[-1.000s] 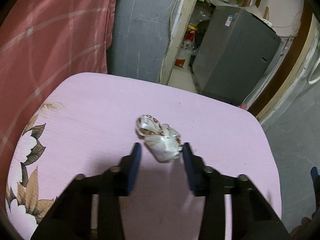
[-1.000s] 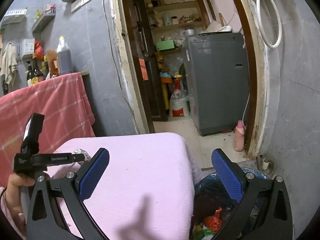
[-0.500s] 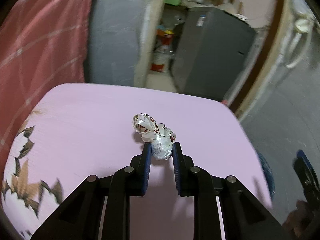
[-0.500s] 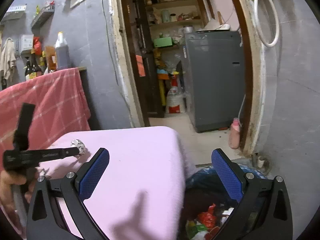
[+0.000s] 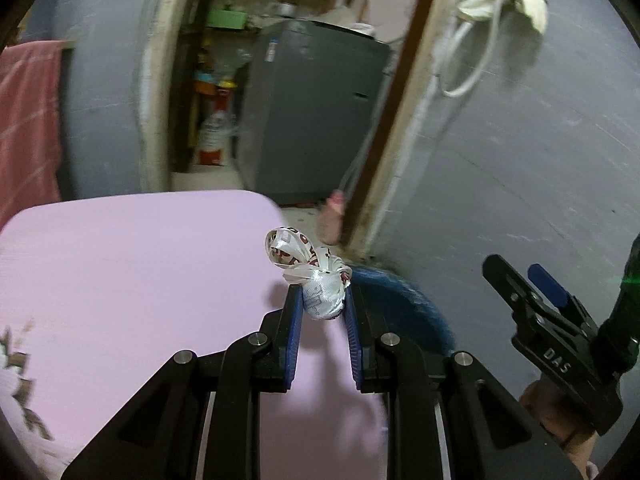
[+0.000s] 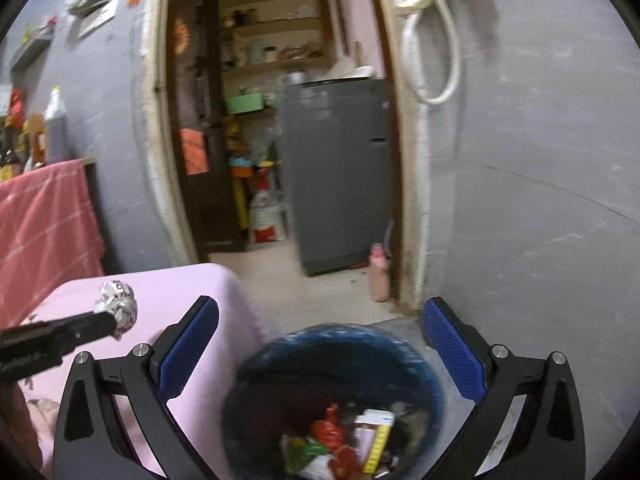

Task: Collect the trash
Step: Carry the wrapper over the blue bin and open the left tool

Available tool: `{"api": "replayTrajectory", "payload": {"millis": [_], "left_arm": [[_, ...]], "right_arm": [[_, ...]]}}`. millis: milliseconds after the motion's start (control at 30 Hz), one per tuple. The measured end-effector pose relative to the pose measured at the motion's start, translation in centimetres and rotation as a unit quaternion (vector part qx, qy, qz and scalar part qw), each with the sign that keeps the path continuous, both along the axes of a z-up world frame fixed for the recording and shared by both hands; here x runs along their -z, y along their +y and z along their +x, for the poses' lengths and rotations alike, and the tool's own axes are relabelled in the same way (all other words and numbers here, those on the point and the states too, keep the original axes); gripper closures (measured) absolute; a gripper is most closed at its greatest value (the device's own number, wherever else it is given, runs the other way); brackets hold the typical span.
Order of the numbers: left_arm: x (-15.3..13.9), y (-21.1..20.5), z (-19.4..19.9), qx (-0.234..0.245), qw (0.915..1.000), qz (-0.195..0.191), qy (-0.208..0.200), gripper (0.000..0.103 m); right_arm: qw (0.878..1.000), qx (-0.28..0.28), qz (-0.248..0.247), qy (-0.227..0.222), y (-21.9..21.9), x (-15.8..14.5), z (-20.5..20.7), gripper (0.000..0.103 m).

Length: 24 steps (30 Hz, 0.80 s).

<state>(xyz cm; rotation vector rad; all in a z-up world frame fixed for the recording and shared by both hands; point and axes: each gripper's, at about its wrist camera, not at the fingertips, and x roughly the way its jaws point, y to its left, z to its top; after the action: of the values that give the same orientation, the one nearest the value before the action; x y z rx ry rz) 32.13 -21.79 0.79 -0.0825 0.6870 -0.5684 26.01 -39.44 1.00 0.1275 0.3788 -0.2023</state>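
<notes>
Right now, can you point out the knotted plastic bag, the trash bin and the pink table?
knotted plastic bag point(image 5: 322, 296): left wrist view, on its bulging white body between the claw pads.
trash bin point(image 6: 416, 354): right wrist view, on its blue rim.
pink table point(image 5: 140, 272): left wrist view, on its bare top.

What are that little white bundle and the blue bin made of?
The bundle looks like thin crinkled plastic film, glossy, knotted at the top, with red print. The bin appears lined with a shiny, wrinkled blue plastic bag; the motion blur hides what it is made of underneath.
</notes>
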Motion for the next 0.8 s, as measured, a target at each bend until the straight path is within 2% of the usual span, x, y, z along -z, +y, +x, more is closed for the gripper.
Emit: {"api": "replayTrajectory", "payload": {"millis": [133,433,467,533,700,800], "left_arm": [[0.6,-2.8,-0.1,0.027,0.9996,-0.004,0.011,0.084],[1.8,-6.7,1.5,0.051,0.9978,-0.002,0.042,0.081],[1.8,-6.7,1.4,0.052,0.9978,-0.001,0.041,0.081],[1.9,-6.6,1.1,0.051,0.9981,-0.002,0.034,0.073],[1.1,-5.4,0.2,0.032,0.9993,-0.015,0.011,0.069],[0.3,-4.2,-0.7,0.014,0.9996,-0.022,-0.012,0.057]], "right_arm": [[1.000,0.022,0.001,-0.002,-2.1,0.0,-1.3,0.000],[0.999,0.040,0.002,0.002,-4.8,0.6,-3.1,0.000],[0.999,0.040,0.002,0.002,-5.0,0.6,-3.2,0.000],[0.999,0.040,0.002,0.000,-5.2,0.6,-3.5,0.000],[0.999,0.037,0.009,-0.016,-5.3,0.0,-4.4,0.000],[0.999,0.030,0.011,-0.026,-4.9,-0.5,-5.0,0.000]]}}
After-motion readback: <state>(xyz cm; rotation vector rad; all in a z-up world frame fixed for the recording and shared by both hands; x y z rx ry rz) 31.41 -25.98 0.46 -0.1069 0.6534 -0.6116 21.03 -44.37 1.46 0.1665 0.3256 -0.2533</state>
